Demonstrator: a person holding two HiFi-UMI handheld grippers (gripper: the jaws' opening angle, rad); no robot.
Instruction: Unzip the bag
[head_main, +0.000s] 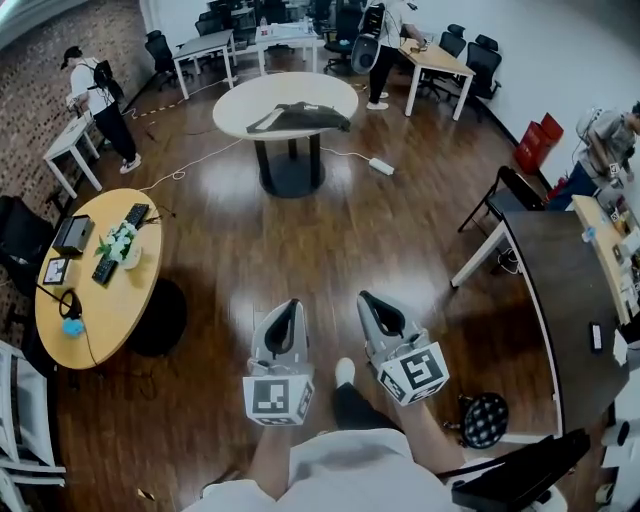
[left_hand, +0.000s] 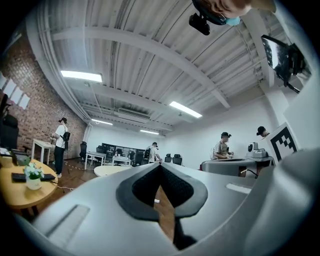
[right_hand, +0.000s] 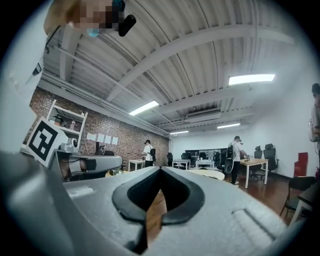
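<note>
Dark wood flooring fills an open office, with a pale oval table standing at mid-room and the bag lying flat across its top, a dark, elongated shape whose zip is too small to make out from the head view. You hold the left gripper and the right gripper side by side low in front of you, well apart from that table, both pointing roughly toward it. Each gripper's own view shows its jaws pressed together with nothing between them (only floor shows through the slit). Judged from this, the task has not begun: the bag is untouched, and the approach, finding the zip pull, steadying the fabric and drawing the slider all remain
</note>
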